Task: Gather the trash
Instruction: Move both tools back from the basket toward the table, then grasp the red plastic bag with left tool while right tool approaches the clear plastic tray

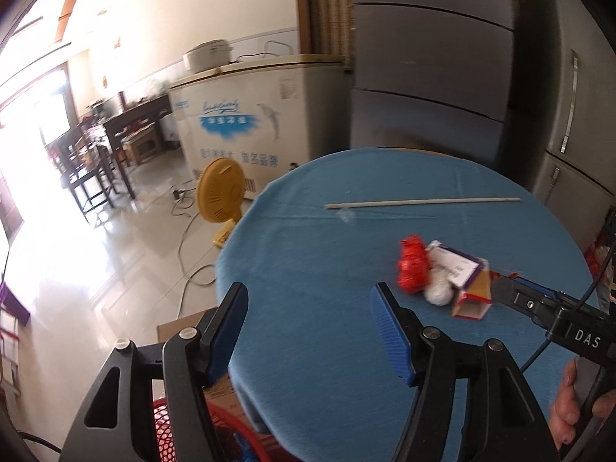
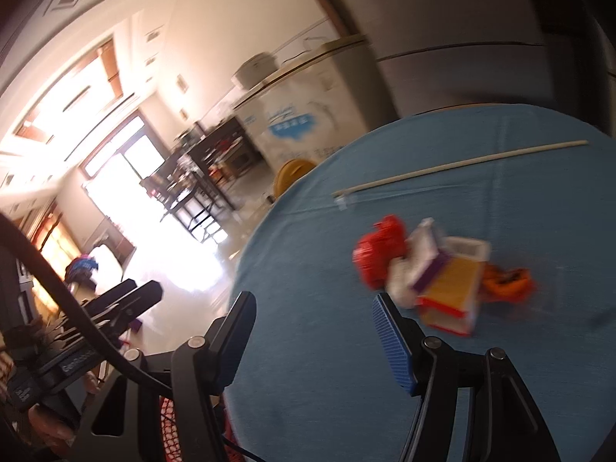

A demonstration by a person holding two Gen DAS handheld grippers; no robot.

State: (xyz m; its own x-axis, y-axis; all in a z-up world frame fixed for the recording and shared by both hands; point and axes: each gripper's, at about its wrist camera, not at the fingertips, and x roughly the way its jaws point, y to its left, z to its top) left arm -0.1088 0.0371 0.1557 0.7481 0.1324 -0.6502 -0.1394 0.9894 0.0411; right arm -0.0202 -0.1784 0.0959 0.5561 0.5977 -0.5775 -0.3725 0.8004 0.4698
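Observation:
A pile of trash lies on the round blue table [image 1: 308, 254]: a red crumpled wrapper [image 1: 412, 265], a white paper ball [image 1: 438, 291], a purple and white carton [image 1: 456, 263] and a yellow and red box [image 1: 474, 295]. In the right wrist view the same pile shows the red wrapper [image 2: 379, 252], the yellow box [image 2: 452, 292] and an orange wrapper [image 2: 508, 283]. My left gripper [image 1: 310, 331] is open and empty, left of the pile. My right gripper [image 2: 313, 337] is open and empty, its right finger close to the pile.
A long pale stick [image 1: 421, 203] lies across the far side of the table. A red mesh basket [image 1: 173, 435] and a cardboard box [image 1: 181, 325] sit below the table's near left edge. A yellow fan [image 1: 220, 194] and a white freezer [image 1: 261, 123] stand on the floor behind.

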